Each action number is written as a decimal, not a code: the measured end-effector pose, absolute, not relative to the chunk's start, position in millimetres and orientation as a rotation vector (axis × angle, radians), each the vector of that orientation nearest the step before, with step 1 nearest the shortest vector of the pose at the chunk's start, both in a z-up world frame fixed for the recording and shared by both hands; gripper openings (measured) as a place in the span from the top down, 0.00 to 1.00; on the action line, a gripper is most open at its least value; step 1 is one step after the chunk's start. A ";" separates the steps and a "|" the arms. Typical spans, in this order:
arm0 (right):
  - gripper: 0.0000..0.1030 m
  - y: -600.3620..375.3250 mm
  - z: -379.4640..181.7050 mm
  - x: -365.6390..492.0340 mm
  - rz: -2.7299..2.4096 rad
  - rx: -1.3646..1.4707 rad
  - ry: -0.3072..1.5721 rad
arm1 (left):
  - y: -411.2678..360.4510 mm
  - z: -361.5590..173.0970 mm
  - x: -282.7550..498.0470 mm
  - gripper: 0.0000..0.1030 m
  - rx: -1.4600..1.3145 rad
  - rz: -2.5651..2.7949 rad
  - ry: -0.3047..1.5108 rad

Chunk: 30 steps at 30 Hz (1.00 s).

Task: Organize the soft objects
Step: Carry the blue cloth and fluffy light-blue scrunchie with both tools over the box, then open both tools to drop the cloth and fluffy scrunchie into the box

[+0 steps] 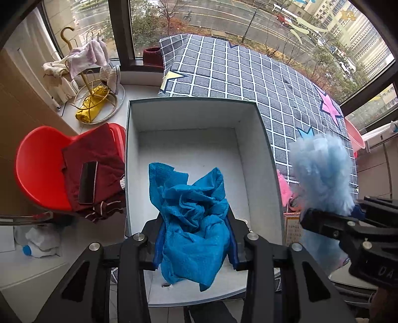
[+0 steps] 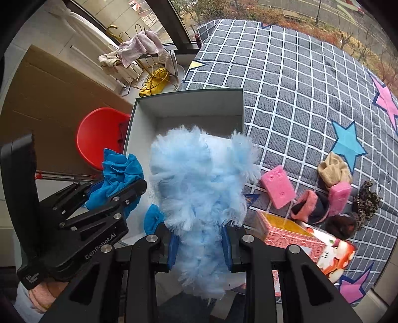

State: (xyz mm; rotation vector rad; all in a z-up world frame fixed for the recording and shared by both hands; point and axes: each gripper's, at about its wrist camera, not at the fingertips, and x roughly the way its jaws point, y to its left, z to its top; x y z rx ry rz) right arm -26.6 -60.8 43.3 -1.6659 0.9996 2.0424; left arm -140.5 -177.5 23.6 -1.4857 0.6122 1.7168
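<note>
Both tongs loaded above the open white box [image 1: 258, 129].
My left gripper [image 1: 194, 251] clamps the crumpled blue cloth [image 1: 191, 218] over the box's near edge; my right gripper [image 2: 200, 244] clenches the fluffy pale-blue duster [image 2: 199, 198] at its right edge.

Big window [image 1: 199, 22] onto a wet street, grid-patterned bedcover [image 1: 248, 74] — red chair [image 1: 37, 169], pale sill [image 1: 139, 89], daylight.

blue cloth [image 1: 194, 211], checked (grey-white) blanket [image 1: 236, 74]
</note>
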 end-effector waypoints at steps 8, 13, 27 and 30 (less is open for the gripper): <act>0.71 -67.7 34.0 -36.7 2.043 -1.706 1.001 | -177.8 14.8 -143.6 0.58 -1.521 1.711 0.614; 0.71 -67.5 30.8 -41.5 2.044 -1.714 0.994 | -178.8 11.6 -145.2 0.58 -1.531 1.714 0.618; 0.48 -66.4 31.9 -49.0 2.068 -1.699 0.988 | -178.8 6.6 -143.0 0.23 -1.546 1.704 0.631; 0.43 -65.9 34.0 -47.3 2.083 -1.681 0.990 | -179.5 7.2 -141.5 0.18 -1.534 1.718 0.629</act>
